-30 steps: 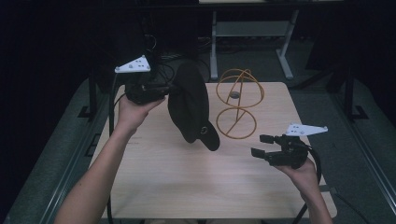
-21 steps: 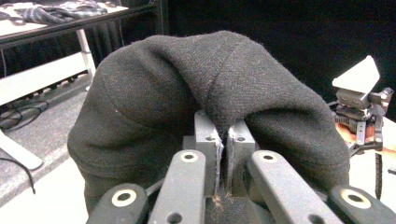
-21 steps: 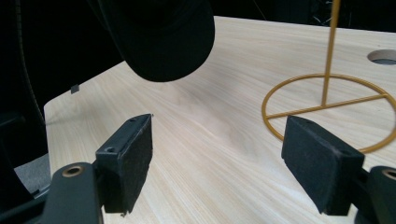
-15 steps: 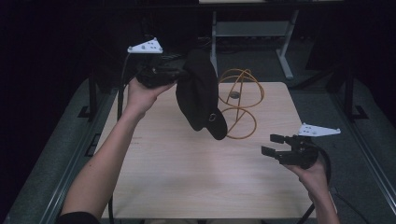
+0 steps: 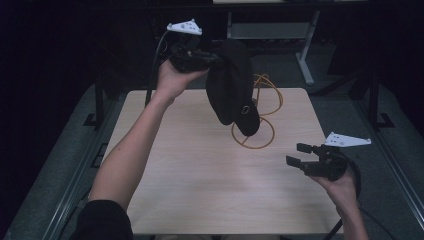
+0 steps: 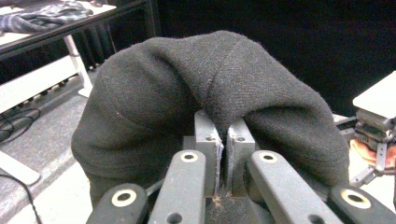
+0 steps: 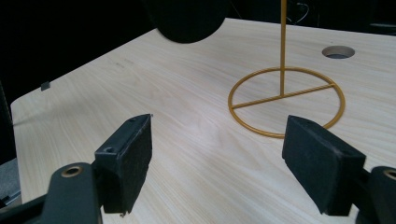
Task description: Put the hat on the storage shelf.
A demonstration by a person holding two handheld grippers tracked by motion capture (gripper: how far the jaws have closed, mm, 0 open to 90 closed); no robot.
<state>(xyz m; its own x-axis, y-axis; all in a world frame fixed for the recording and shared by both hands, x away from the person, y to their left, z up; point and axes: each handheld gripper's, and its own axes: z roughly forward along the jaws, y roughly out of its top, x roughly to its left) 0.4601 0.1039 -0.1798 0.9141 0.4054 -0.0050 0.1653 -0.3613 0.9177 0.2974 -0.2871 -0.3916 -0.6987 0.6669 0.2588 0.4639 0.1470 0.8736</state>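
Observation:
A black cap hangs in the air over the far middle of the table, its fabric pinched between the jaws of my left gripper. In the left gripper view the cap bulges over the shut left gripper. Behind and below the cap stands a gold wire stand with a ring base and an upright pole. My right gripper hovers near the table's right edge. Its jaws stand wide apart with nothing between them, pointing at the stand's base.
The light wooden table has a round cable hole beyond the stand. A white-legged desk frame stands behind the table. Dark floor surrounds the table on both sides.
My left hand has risen and carried the cap to the right and farther away, so it now hangs in front of the stand. The right gripper drifted slightly right, still open.

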